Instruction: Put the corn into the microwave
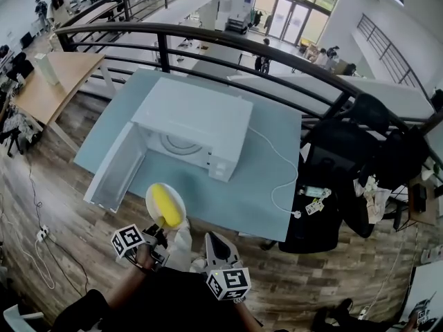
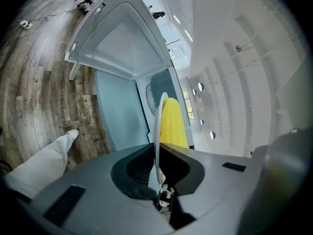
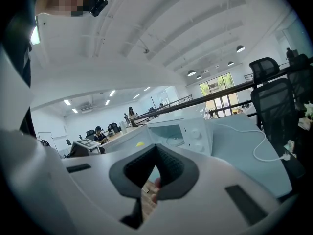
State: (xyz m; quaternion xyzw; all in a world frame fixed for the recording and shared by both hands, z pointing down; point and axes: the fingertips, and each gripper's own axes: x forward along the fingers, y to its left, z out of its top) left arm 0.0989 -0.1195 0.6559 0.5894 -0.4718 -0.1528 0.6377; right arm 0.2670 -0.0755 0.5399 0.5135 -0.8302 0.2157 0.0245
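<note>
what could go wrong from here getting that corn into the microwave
1. The left gripper pinches the plate only at its near rim, and the corn lies loose on top. A tilt could roll it off onto the floor.
2. The microwave has its door swung open on the left, so the wide plate may clip the door or the edge of the opening on the way in.
</note>
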